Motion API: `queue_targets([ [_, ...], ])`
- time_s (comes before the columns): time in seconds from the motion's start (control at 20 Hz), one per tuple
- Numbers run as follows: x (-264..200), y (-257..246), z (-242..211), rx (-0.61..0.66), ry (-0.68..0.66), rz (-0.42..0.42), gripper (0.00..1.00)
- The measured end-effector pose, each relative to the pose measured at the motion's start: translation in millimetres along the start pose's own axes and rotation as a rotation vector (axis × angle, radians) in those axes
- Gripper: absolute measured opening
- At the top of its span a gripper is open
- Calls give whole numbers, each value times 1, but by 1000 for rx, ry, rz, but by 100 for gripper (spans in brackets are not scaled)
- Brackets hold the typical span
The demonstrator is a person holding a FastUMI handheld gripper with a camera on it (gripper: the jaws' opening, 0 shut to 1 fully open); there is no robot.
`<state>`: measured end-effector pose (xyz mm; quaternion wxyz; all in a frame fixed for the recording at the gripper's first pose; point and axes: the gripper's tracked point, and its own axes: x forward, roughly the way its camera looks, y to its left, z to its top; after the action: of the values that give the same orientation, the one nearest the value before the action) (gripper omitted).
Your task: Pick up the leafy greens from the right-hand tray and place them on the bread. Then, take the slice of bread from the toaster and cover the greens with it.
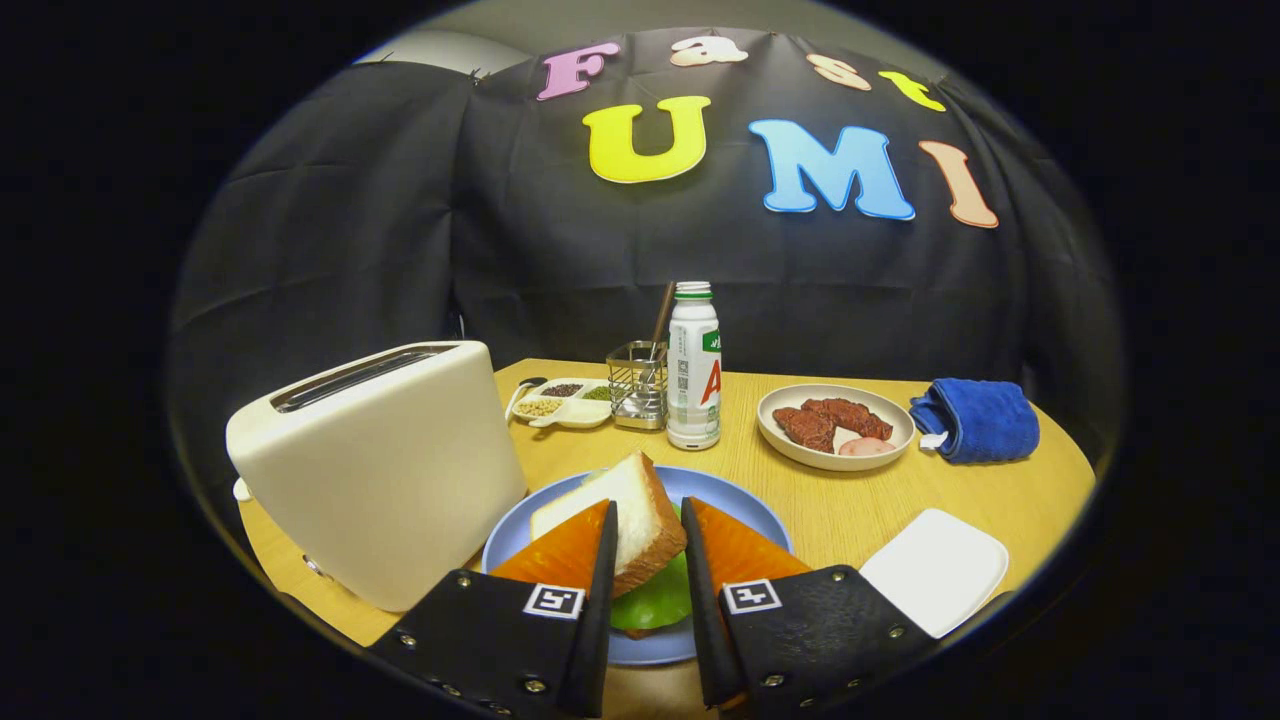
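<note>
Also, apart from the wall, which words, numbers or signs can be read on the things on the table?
Bottle: a printed label, too small to read.
Gripper, shut on the bread slice: a square coded marker on each finger, no words.
I see no other text.

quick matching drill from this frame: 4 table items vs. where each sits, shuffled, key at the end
Items:
1. toaster
2. bread slice
3. blue towel
4. bottle

Places:
A. beside the plate of meat
B. between the fingers of the claw, over the greens
C. next to the wire holder
D. beside the blue plate, near the seed dish

Pairs: 1-D, 2-B, 3-A, 4-C. The fingers flank the slice; contact is unclear.
</note>
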<state>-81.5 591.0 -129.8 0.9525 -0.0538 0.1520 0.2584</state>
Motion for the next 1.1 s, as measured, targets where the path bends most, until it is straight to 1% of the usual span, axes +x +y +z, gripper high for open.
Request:
queue_targets([
  [0.1, 0, -13, -2, 7, 14, -23, 37],
  [0.15, 1, -22, -2, -9, 16, -49, 44],
  [0.2, 0, -29, -2, -19, 16, -64, 44],
  [0.3, -4, -35, -1, -11, 7, -61, 44],
  [0.5, -33, -63, 13, 25, -57, -64, 44],
  [0.6, -50, -88, 19, 41, -86, -91, 44],
  [0.8, -85, -146, 27, 25, -145, -176, 44],
  [0.95, -109, -186, 29, 24, -181, -220, 44],
  [1.1, -138, -225, 36, 52, -239, -223, 44],
])
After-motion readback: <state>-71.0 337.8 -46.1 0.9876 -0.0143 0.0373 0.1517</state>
